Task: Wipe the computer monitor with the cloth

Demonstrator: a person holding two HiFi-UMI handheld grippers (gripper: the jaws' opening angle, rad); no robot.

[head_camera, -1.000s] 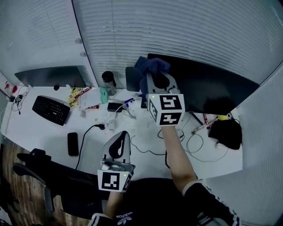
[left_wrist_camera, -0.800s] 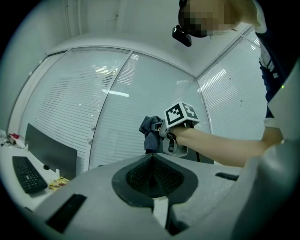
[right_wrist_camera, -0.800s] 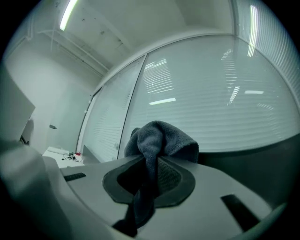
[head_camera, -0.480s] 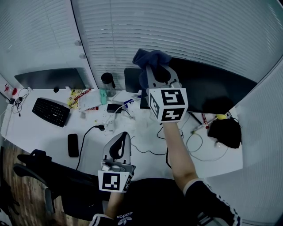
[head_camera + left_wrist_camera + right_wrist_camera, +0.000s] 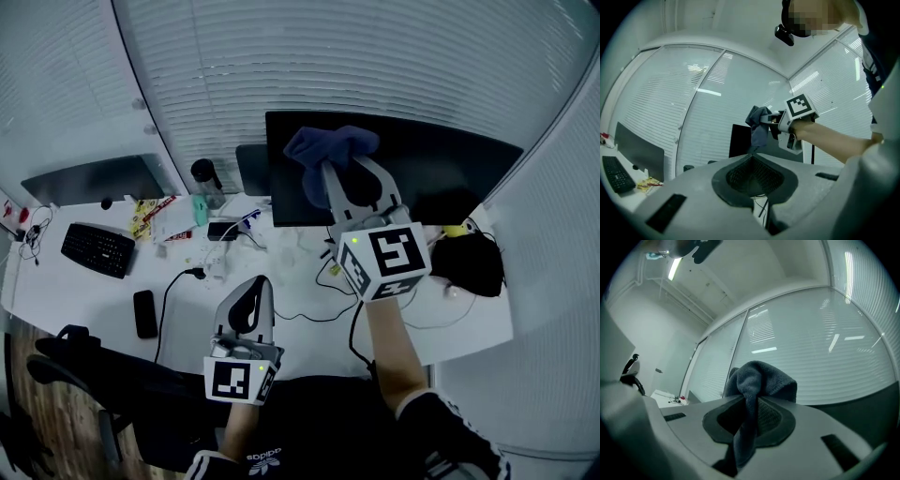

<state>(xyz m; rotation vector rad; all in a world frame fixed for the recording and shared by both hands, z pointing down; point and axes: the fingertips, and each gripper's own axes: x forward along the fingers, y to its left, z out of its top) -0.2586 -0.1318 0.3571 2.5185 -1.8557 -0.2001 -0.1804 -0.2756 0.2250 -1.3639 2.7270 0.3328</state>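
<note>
The cloth [image 5: 330, 147] hangs bunched in my right claw [image 5: 341, 171], which is clenched on it, raised before the upper left of the dark monitor [image 5: 441, 173]. My left claw [image 5: 260, 284] is closed on nothing, low by the near edge of the white tabletop [image 5: 84, 286].

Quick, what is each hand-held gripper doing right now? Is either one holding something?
Left hand-held gripper: closed, nothing in it.
Right hand-held gripper: closed on the blue cloth.
</note>
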